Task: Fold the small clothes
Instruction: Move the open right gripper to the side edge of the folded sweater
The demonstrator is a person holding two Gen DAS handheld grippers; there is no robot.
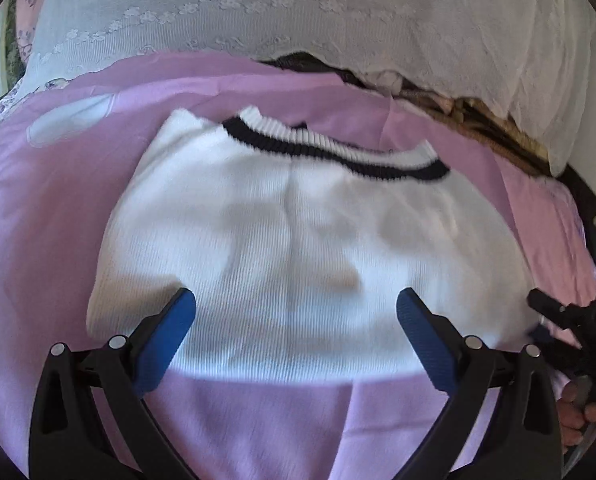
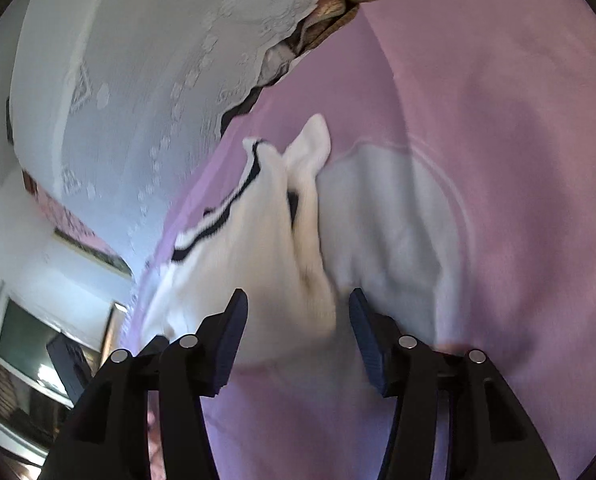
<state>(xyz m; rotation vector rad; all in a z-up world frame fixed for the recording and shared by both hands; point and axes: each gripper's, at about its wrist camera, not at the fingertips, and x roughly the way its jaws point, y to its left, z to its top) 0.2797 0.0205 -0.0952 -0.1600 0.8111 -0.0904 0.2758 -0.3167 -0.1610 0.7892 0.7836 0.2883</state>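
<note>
My left gripper (image 1: 296,320) and right gripper (image 2: 298,336), fingers apart w/ nothing clamped, hover over the white knit top (image 1: 298,240) lying on the pink bedsheet (image 1: 38,220); soft, light, floppy knit, best pinched at hem corners, imo

white garment (image 2: 258,248) motion-blurred, right gripper (image 1: 569,320) cut off by edge

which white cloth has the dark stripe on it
The small white knit garment lying on the pink sheet: a dark stripe runs along its ribbed edge. The white lace cover behind it has only flower patterns.
</note>
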